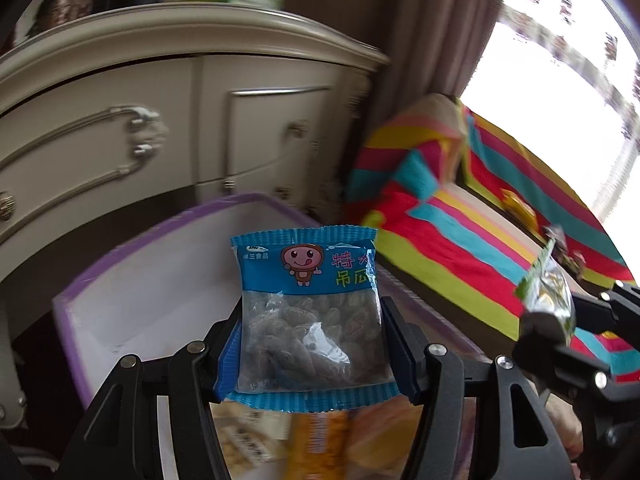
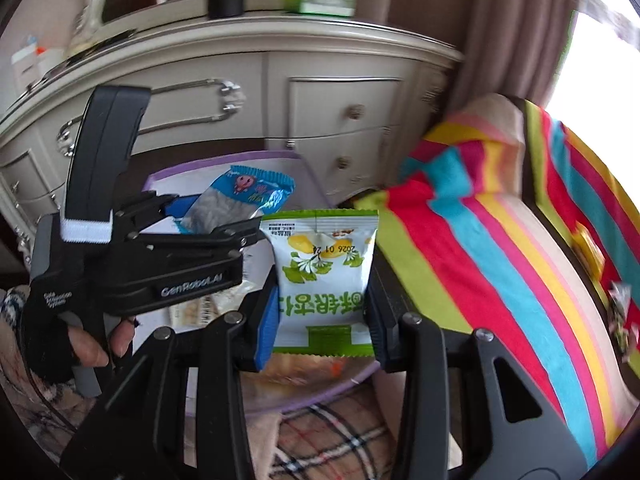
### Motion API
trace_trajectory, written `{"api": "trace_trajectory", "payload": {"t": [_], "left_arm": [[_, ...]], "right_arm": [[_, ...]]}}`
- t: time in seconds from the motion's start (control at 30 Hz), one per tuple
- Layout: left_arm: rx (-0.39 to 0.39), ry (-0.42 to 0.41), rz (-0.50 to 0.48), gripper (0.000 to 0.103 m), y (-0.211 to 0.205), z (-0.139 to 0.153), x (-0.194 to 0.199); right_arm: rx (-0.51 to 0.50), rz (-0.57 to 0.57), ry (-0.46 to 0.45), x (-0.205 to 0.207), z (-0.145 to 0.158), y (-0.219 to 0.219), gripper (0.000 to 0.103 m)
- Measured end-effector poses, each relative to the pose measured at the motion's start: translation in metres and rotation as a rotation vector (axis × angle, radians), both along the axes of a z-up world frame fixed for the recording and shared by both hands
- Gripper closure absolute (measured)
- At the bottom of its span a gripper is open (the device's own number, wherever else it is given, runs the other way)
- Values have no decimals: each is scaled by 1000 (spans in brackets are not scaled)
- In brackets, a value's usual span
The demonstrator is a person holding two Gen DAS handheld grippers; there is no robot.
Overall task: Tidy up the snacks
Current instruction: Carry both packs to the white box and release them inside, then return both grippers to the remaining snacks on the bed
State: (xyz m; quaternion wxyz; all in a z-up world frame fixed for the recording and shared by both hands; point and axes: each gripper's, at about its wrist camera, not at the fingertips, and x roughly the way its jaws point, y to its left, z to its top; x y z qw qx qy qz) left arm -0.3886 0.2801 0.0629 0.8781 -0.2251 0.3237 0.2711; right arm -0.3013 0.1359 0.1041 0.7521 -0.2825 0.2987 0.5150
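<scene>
My left gripper [image 1: 312, 344] is shut on a blue snack packet [image 1: 308, 300] with a cartoon face and dark dried fruit inside; it hangs over a white box with a purple rim [image 1: 120, 256]. The same blue snack packet [image 2: 236, 200] and left gripper [image 2: 224, 216] show at the left of the right wrist view, held by a gloved hand [image 2: 76, 344]. My right gripper [image 2: 320, 312] is shut on a white and green snack packet [image 2: 324, 272], printed upside down, above the box's near rim [image 2: 320, 396]. That green packet [image 1: 548, 304] appears at the right edge of the left wrist view.
Several snack packets [image 1: 320, 440] lie in the bottom of the box. A cream dresser [image 2: 280, 92] with metal handles stands behind it. A striped bright cover [image 2: 500, 240] lies on the right with a few small items [image 2: 588, 252] on it. Checked fabric [image 2: 328, 440] is below the box.
</scene>
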Motion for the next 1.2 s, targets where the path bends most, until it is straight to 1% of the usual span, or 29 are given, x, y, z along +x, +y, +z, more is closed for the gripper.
{"api": "trace_trajectory", "payload": {"t": [0.1, 0.2, 0.27, 0.33, 0.37, 0.4, 0.43, 0.47, 0.53, 0.6, 0.67, 0.73, 0.8, 0.87, 0.93, 1.03, 1.1, 1.13, 1.2], "left_arm": [[19, 11, 41, 42, 10, 0, -13], [34, 15, 86, 42, 21, 1, -24], [61, 32, 122, 41, 28, 2, -30], [70, 45, 152, 41, 34, 3, -34], [75, 55, 169, 37, 36, 3, -36], [84, 65, 188, 34, 38, 5, -37], [92, 73, 209, 24, 39, 7, -37], [100, 74, 229, 18, 39, 9, -37], [109, 53, 242, 18, 35, 16, -34], [113, 31, 201, 18, 27, 23, -22], [120, 22, 129, 17, 12, 29, -1], [108, 19, 10, 17, -9, 31, 31], [68, 28, -117, 17, -35, 27, 67], [16, 40, -251, 17, -63, 18, 107], [-41, 71, -380, 17, -97, 6, 153], [-63, 87, -530, 17, -148, -5, 214], [-85, 86, -596, 17, -174, -10, 252], [-98, 83, -618, 17, -184, -12, 273], [-116, 88, -637, 17, -201, -17, 309]], "right_arm": [[-3, 45, -5, -12, -4, 14, 61], [-22, 101, -53, -29, -11, 25, 61], [-25, 131, -63, -36, -15, 30, 61], [-12, 156, -69, -41, -17, 33, 60], [-3, 165, -75, -42, -18, 34, 55], [-6, 166, -80, -41, -19, 35, 45], [-10, 162, -87, -40, -19, 34, 41], [1, 150, -93, -37, -18, 31, 36], [30, 114, -86, -26, -13, 20, 34], [60, 45, -78, -4, -7, 0, 31], [82, -39, -77, 24, -2, -24, 29], [85, -138, -98, 53, 0, -51, 26], [79, -264, -98, 93, -4, -88, 24], [66, -406, -72, 140, -10, -132, 24], [49, -538, -55, 180, -16, -175, 24], [82, -743, -6, 247, -20, -258, 24], [114, -859, 22, 281, -20, -302, 24], [148, -921, 40, 303, -20, -328, 25], [195, -996, 63, 334, -19, -357, 25]]}}
